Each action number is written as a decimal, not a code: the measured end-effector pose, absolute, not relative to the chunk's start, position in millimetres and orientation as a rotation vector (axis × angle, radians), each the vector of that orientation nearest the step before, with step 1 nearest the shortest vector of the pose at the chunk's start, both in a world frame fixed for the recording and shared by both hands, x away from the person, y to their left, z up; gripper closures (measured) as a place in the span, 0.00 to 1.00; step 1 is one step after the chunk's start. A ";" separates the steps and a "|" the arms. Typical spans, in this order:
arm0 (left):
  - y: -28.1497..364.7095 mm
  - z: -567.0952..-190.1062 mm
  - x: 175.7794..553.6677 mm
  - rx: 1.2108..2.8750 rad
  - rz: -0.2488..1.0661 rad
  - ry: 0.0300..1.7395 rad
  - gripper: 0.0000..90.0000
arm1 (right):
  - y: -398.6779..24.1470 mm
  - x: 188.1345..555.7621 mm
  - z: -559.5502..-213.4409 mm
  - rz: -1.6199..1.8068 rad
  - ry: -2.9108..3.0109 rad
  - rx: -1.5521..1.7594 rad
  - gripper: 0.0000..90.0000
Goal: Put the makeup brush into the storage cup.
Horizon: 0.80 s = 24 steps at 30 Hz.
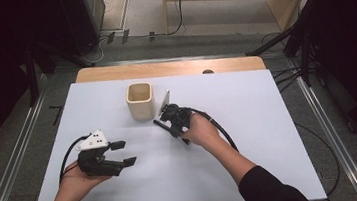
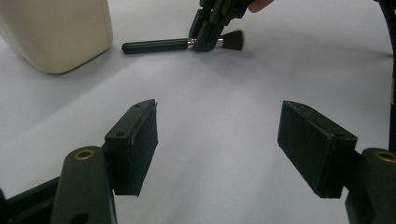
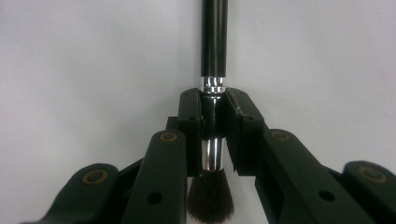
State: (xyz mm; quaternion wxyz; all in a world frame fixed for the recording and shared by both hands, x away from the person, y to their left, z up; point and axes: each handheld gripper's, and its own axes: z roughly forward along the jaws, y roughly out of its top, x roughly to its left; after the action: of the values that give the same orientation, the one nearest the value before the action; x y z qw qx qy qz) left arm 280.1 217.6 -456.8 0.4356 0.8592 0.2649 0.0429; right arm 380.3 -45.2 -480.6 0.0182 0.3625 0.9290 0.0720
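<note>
My right claw point(image 3: 214, 135) pinches a makeup brush point(image 3: 214, 56) by its silver ferrule, one pad pressed on each side, the dark bristles pointing back toward my hand and the black handle running away from me. The brush lies flat on the white counter point(image 1: 251, 143), just beside the cream cup point(image 1: 140, 100) (the handle's end points toward the cup's base, and I cannot tell if they touch). From my left claw's camera I see the brush point(image 2: 159, 45) lying level with the right claw clamped over it. My left claw point(image 1: 123, 153) rests spread wide and holds nothing, well apart from the brush, near the counter's left side.
</note>
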 end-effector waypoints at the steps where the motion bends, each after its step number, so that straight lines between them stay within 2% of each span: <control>1: 217.5 -456.7 280.0 2.138 0.106 0.660 0.33 | -45.4 380.0 -480.8 0.229 2.881 1.129 0.88; 15: 217.6 -456.9 280.1 2.138 0.107 0.661 0.33 | -57.1 381.5 -476.2 0.346 2.917 1.190 0.88; 24: 216.9 -457.2 280.2 2.139 0.105 0.662 0.33 | -70.8 368.1 -461.2 0.486 2.920 1.154 0.88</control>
State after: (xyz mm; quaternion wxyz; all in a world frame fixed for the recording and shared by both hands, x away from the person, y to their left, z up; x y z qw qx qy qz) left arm 280.2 216.9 -457.2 0.4351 0.8591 0.2660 0.0424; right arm 368.1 -70.8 -461.2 -0.0179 0.3631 0.9189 0.1531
